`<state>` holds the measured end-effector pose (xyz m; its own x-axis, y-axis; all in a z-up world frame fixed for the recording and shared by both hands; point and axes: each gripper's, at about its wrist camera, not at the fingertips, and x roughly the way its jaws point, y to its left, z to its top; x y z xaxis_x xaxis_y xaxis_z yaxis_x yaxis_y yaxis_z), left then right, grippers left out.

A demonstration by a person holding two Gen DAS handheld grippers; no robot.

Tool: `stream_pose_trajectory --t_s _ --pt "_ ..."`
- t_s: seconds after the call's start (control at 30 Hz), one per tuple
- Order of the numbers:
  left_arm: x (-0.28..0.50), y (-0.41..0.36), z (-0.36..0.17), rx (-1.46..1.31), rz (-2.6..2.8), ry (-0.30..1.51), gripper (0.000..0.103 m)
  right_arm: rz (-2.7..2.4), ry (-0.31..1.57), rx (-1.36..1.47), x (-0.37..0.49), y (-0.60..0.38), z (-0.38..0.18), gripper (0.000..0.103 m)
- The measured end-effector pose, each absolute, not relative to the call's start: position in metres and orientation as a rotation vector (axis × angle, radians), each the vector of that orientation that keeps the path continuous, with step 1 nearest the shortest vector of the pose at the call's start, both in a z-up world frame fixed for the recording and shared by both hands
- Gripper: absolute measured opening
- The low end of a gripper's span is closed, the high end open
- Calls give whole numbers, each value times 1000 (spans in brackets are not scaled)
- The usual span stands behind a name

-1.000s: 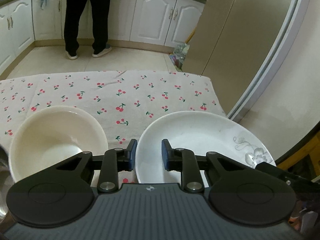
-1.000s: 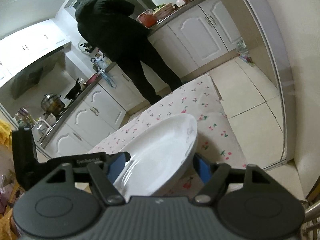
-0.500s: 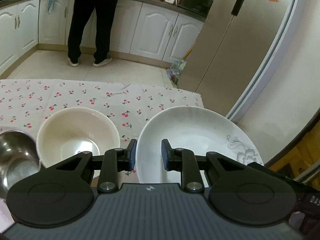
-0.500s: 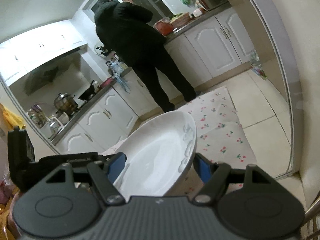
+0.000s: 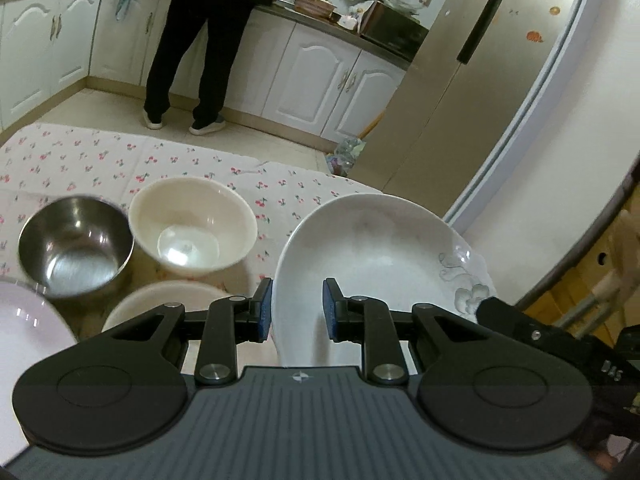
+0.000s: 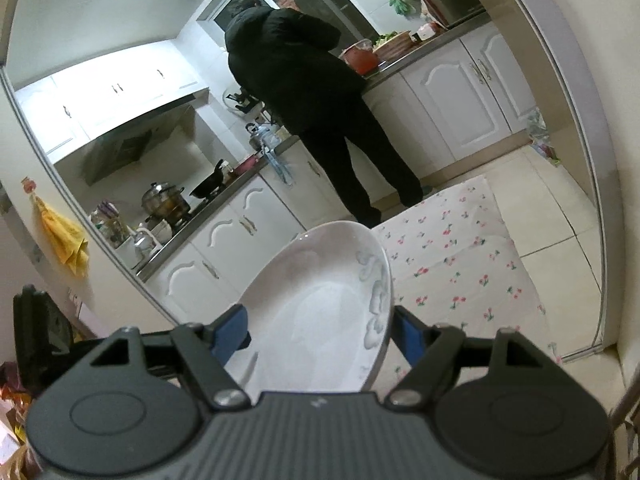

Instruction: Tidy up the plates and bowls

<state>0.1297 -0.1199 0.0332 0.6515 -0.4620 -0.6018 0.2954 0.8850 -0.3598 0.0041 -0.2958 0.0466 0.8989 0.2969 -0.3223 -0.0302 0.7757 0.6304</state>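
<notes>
Holding the plate (image 5: 372, 256) by its near rim, the left gripper (image 5: 298, 308) is seen with its jaws set narrow, one pad outside the rim and the other inside the well, so that the rim is pinched between them. The plate is carried clear of the table, extending forward and to the right of the left fingers, its flowered edge farthest to the right. In the right wrist view the same plate (image 6: 320, 308) is seen tilted between the wide jaws of the right gripper (image 6: 320, 336); those jaws are opening, and the right pad is judged to stand just clear of the flowered rim, while contact on the left pad cannot be told. The load is therefore judged to rest with the left hand, which is the nearer to the other dishes. To the left of the left fingers and lower, a cream bowl (image 5: 192, 226) and a steel bowl (image 5: 76, 244) stand touching on the cherry-print cloth (image 5: 100, 160); a further pale rim (image 5: 160, 300) and a white plate (image 5: 28, 320) lie nearer, partly hidden. The cloth is soft and slightly rucked. Beyond it a tiled kitchen floor, white cabinets and a fridge are noted, and a person in dark clothes (image 6: 312, 92) stands at the counter, facing away.
</notes>
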Motion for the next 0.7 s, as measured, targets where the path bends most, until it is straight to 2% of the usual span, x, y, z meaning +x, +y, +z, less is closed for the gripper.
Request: stream_pose_trajectory --t_s 0.43,0.7 --pt "57 -102 24 -317 -429 765 25 173 480 628 -53 -272 36 79" --pt "47 -100 20 -324 -406 798 25 144 520 558 -74 -255 28 80"
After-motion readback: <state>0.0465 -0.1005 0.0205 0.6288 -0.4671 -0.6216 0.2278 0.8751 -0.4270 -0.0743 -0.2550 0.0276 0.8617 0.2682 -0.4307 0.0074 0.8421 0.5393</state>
